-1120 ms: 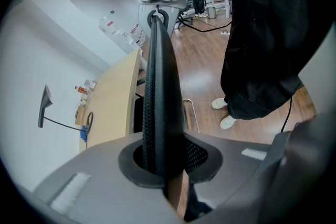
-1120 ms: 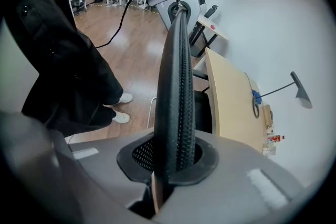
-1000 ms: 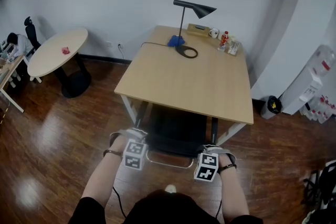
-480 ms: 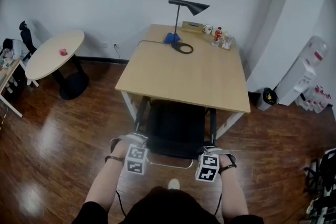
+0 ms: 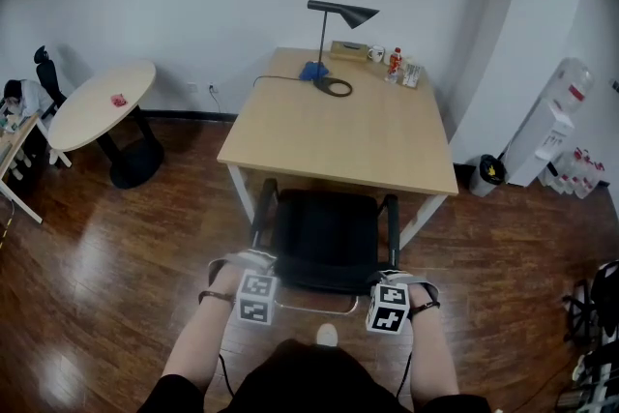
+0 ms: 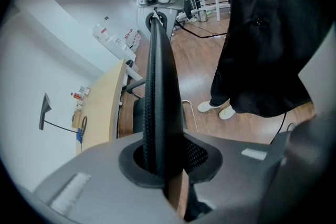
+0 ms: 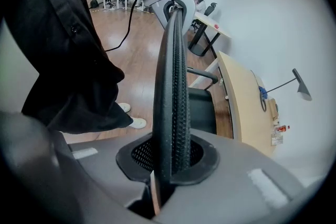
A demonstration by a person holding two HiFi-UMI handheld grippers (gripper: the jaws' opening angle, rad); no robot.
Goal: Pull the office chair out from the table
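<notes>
Both forearms reach forward side by side. The left gripper (image 6: 164,165) and right gripper (image 7: 168,165) point steeply down, each clamped narrowly on the backrest top of the black mesh office chair (image 5: 324,237), which stands at the near edge of the light wooden table (image 5: 338,135).

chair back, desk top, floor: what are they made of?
chair back: black woven mesh, probably synthetic, matte; a fine dotted weave shows.
desk top: light wood or laminate, satin; no grain discernible.
floor: dark wood planks or wood-look vinyl, glossy; it reflects light patches.
</notes>
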